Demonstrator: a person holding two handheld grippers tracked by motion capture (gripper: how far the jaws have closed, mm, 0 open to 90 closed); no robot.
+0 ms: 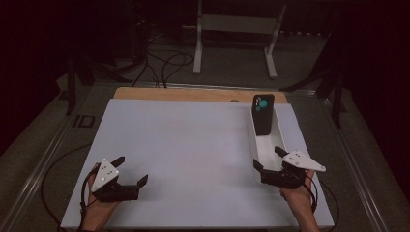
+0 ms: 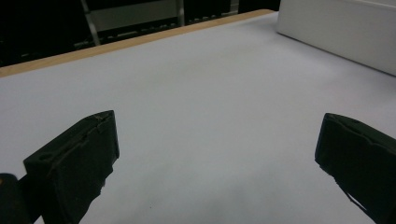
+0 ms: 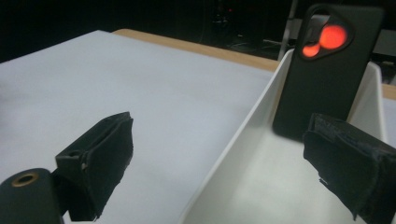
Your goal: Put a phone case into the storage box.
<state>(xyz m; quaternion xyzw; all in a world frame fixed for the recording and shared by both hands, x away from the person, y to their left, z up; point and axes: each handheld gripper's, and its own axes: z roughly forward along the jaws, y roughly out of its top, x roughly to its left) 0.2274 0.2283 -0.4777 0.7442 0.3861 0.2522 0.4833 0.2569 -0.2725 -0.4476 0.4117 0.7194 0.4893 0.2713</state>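
Covering most of the table [image 1: 193, 94], a white mat [image 1: 183, 154] carries a long white tray [image 1: 280, 133] at its right side, long axis running away from the person. Inside, at the far end, a black phone case [image 1: 263, 114] leans w/ its long axis up, camera cutout at top, back facing the person; cutout looks teal in the high view, red-orange in the right gripper view [image 3: 329, 70]. R gripper [image 1: 270, 159] straddles the tray's near left wall, jaws apart, nothing held. L gripper [image 1: 130, 171] sits low over the mat at near left, jaws wide, nothing held.
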